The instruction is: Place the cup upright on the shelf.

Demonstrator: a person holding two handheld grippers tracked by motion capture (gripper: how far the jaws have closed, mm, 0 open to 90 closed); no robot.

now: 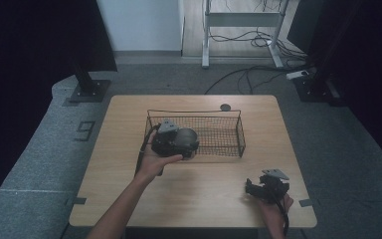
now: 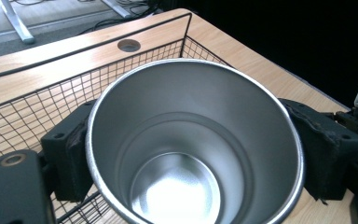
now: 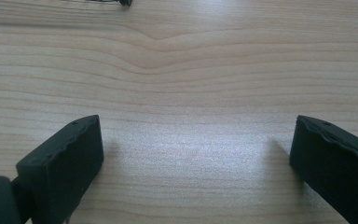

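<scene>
The left gripper (image 1: 185, 144) is clamped on a steel cup (image 1: 186, 141), one black jaw pressed against each side of the cup's wall just below the rim, as the left gripper view confirms (image 2: 193, 140). The cup sits at about 9 o'clock from the table's centre, at the near left corner of the wire basket (image 1: 214, 130); whether it hangs over the basket's edge or stands inside cannot be settled, since the hand and gripper body mask its base. The cup's lower rim is cut off at the bottom of the left gripper view. Its interior is bare metal, with no marking legible. The right gripper (image 1: 251, 188) rests near the table's (image 1: 204, 199) 5 o'clock edge, jaws spread wide with only wood grain between them and nothing held. A floor marking (image 1: 85, 130) at 9 o'clock beyond the table reads as a "9".
</scene>
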